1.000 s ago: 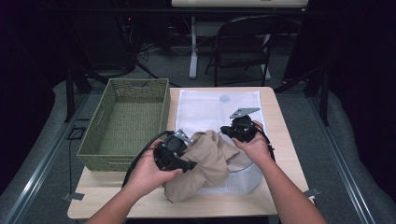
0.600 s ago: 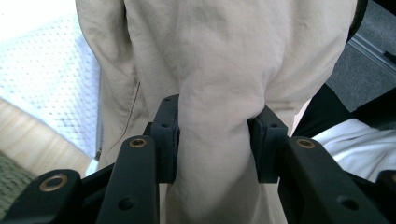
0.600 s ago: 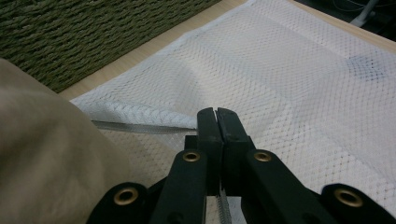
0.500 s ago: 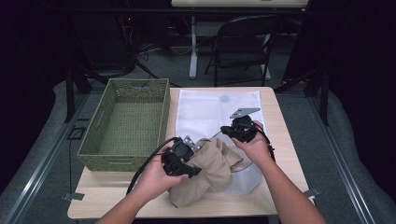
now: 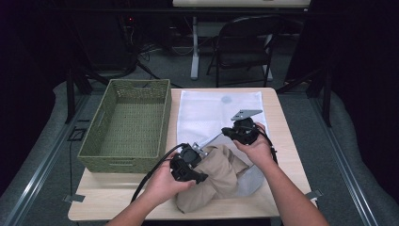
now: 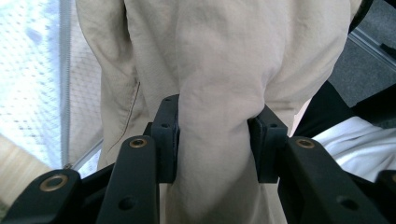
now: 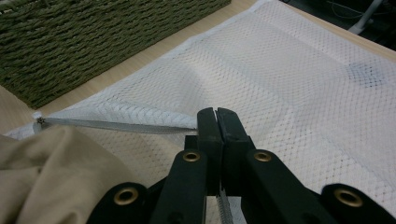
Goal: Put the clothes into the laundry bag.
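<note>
A crumpled beige garment (image 5: 221, 174) lies at the near end of a white mesh bag (image 5: 211, 113) on the wooden table (image 5: 117, 197). My left gripper (image 5: 199, 175) is shut on a thick fold of the beige garment (image 6: 219, 70); in the left gripper view both pads (image 6: 167, 140) pinch the cloth. My right gripper (image 5: 226, 132) is shut on the mesh bag's zipper edge (image 7: 116, 125) and holds it lifted off the bag's lower layer, just above the garment (image 7: 51, 172).
A green woven basket (image 5: 164, 117) stands on the table's left half, close beside the bag. A folding chair (image 5: 244, 42) and a table leg stand on the floor beyond the far edge. Bare wood shows along the near left edge.
My left gripper has moved right and slightly down with the garment, bunching the cloth closer to the bag's lifted edge. The right gripper has stayed where it was.
</note>
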`<state>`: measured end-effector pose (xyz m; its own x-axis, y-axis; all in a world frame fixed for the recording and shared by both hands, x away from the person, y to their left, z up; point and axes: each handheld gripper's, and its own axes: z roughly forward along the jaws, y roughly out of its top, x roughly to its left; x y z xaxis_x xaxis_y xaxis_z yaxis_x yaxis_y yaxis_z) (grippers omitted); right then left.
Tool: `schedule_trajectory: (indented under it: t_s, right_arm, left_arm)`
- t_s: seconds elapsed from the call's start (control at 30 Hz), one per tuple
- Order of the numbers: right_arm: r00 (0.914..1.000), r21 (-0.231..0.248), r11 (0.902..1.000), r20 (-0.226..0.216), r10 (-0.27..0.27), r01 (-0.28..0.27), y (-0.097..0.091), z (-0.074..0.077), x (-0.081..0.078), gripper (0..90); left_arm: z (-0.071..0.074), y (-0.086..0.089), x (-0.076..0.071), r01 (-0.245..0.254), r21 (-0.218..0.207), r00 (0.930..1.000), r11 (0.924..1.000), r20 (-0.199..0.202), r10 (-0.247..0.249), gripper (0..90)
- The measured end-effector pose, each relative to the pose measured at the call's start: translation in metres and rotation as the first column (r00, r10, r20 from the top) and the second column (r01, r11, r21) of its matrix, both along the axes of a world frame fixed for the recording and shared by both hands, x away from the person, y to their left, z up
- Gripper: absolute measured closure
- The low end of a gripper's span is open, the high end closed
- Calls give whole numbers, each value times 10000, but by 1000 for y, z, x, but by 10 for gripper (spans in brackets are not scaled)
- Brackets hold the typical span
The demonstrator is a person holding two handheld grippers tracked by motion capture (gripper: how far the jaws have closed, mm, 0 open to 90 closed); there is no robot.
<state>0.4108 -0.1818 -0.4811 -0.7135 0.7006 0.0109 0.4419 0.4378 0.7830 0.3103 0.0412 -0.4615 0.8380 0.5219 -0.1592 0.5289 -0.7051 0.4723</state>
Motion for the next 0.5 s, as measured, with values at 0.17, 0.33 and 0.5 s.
schedule_trajectory:
  t_s: [0.17, 0.33, 0.5]
  right_arm:
    - [10000, -12, 10000, 82, 50, -50, 2, 2, -3, 891]
    - [9997, -13, 9999, 198, 108, -108, 2, 4, -7, 891]
    - [9989, -37, 9998, 414, 216, -214, 3, 9, -14, 891]
  left_arm:
    - [-4, -3, 3, -32, 96, 10000, 9999, -5, 32, 612]
    - [-5, -4, 5, -140, 30, 9999, 9999, -96, 140, 612]
    - [-8, -6, 7, -167, 72, 9997, 9998, -157, 168, 612]
